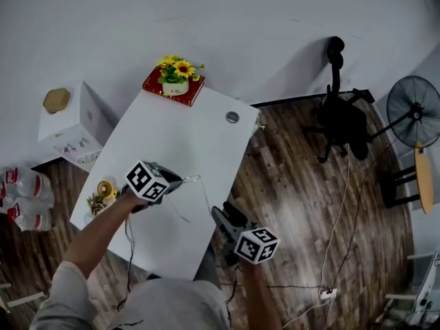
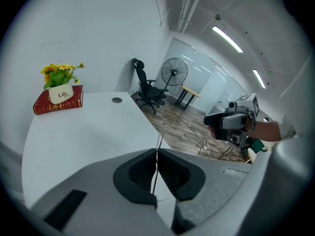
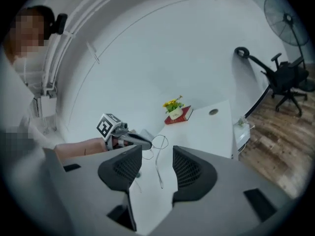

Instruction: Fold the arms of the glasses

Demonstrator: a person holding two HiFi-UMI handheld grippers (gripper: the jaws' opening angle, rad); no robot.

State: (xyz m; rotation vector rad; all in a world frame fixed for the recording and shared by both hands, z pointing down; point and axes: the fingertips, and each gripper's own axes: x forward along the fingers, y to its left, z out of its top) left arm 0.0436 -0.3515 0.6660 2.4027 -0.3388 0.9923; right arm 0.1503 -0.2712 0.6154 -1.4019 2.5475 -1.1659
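The glasses are thin wire-framed and hang in the air above the white table. My left gripper is shut on them. In the left gripper view the wire frame runs up out of the closed jaws of that gripper. One arm of the glasses dangles downward in the right gripper view. My right gripper is off the table's right edge, pointing toward the glasses. Its jaws stand open with nothing pressed between them, and it stays apart from the glasses.
A red book with a pot of sunflowers sits at the table's far end beside a round grommet. A small yellow object is at the left edge. An office chair, a fan and floor cables lie to the right.
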